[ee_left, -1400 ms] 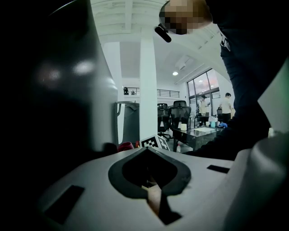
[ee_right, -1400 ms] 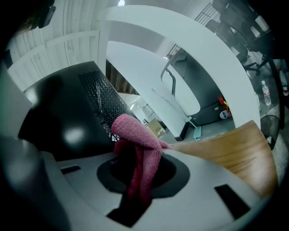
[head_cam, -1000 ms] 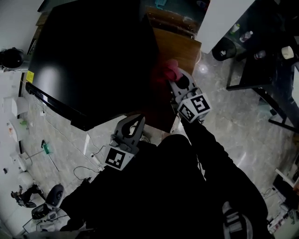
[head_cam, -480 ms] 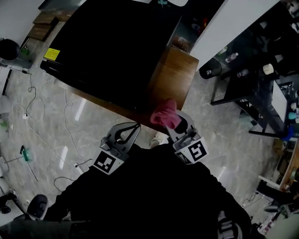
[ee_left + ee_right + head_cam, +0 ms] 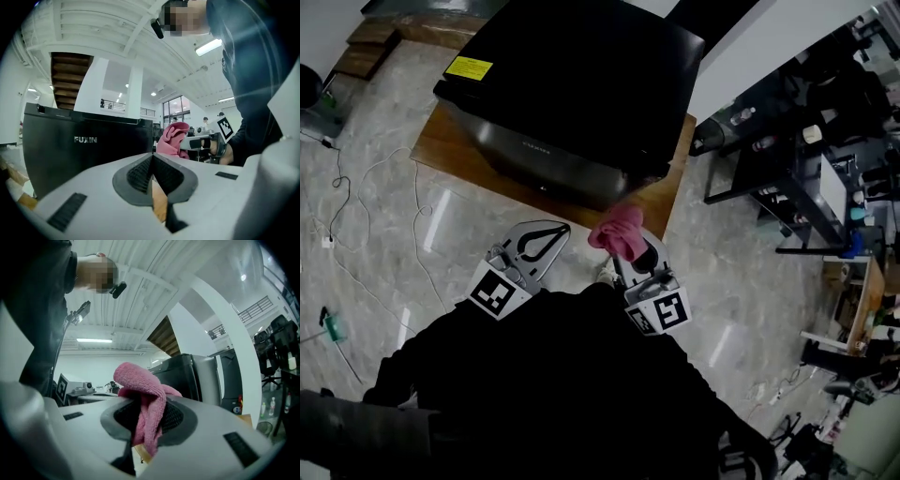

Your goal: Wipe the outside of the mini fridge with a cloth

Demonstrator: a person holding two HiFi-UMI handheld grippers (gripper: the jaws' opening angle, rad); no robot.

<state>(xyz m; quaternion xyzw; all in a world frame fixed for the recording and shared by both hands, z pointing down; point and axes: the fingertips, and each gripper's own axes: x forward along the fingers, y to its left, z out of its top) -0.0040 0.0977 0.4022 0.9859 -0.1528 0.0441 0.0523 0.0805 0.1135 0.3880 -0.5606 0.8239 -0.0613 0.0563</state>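
Note:
The black mini fridge (image 5: 572, 94) stands on a low wooden board (image 5: 450, 150); its front, marked FUXIN, fills the left of the left gripper view (image 5: 84, 150). My right gripper (image 5: 623, 246) is shut on a pink cloth (image 5: 617, 231), held just off the fridge's near right corner, apart from it. The cloth (image 5: 143, 394) hangs bunched between the jaws, with the fridge (image 5: 192, 376) behind. My left gripper (image 5: 536, 234) is shut with nothing in it, in front of the fridge. The cloth (image 5: 171, 139) shows to its right.
A dark metal rack (image 5: 787, 159) with bottles stands to the right. Cables (image 5: 356, 187) trail over the marble floor on the left. A white wall (image 5: 750, 47) rises beside the fridge.
The view has pulled back from the fridge: the fridge now sits farther up the head view. Both grippers have come down and back, away from its side.

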